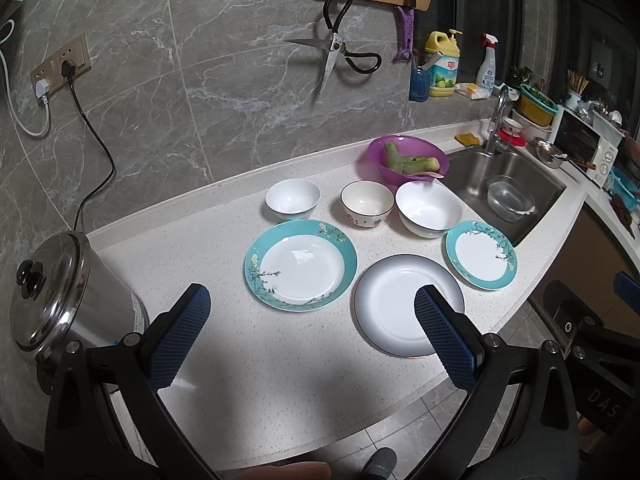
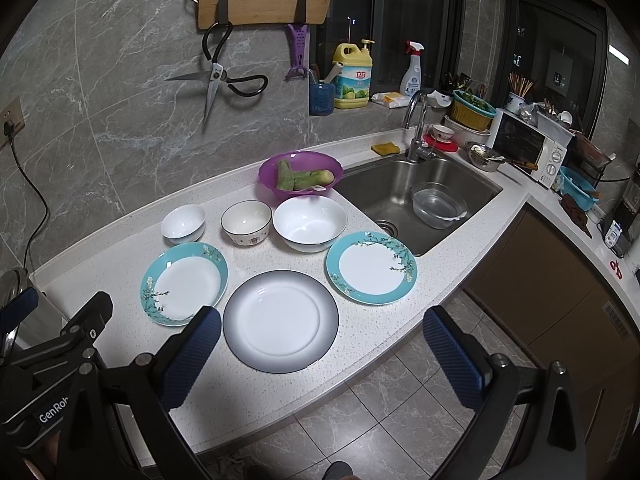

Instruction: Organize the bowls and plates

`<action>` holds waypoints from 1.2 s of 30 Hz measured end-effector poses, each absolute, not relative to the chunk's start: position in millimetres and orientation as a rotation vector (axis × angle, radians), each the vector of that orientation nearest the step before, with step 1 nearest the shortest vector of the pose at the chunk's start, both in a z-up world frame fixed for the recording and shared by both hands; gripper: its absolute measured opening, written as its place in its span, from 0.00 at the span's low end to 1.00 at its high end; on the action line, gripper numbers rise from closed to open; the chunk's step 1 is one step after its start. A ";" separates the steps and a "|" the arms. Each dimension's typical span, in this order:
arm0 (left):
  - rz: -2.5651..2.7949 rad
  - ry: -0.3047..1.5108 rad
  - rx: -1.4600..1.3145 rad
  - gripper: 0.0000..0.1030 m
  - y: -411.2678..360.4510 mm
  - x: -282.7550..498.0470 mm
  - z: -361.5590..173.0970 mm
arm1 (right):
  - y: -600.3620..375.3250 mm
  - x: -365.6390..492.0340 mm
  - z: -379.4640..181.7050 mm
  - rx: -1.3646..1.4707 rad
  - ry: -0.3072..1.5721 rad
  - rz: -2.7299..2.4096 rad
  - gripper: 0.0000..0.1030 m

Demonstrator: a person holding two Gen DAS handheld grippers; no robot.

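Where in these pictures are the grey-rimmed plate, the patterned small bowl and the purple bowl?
grey-rimmed plate (image 2: 280,322): right wrist view, on its white centre.
patterned small bowl (image 2: 246,218): right wrist view, on its inner wall.
purple bowl (image 1: 378,152): left wrist view, on its left inner wall.

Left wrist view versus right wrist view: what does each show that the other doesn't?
Only the left wrist view shows the whole stainless steel lidded pot and the double wall socket with a white plug. Only the right wrist view shows the sink's drain and the brown cabinet fronts. Both share three bowls, three plates including the grey-rimmed white plate, the purple bowl of green vegetables, and the hanging scissors.
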State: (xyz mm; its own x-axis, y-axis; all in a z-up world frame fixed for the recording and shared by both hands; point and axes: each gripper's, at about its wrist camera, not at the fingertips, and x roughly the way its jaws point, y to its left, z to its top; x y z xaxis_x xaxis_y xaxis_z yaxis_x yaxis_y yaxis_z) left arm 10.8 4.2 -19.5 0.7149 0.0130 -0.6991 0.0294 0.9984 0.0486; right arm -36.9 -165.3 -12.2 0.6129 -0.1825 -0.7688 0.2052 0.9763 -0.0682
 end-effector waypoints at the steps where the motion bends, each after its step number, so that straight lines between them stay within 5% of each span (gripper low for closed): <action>1: -0.009 0.774 0.058 1.00 4.1 11.1 -20.2 | -165.3 -37.0 -12.3 0.027 0.884 -0.224 1.00; 36: -0.009 0.775 0.059 1.00 3.4 11.0 -18.4 | -164.3 -40.0 -11.3 0.026 0.885 -0.224 1.00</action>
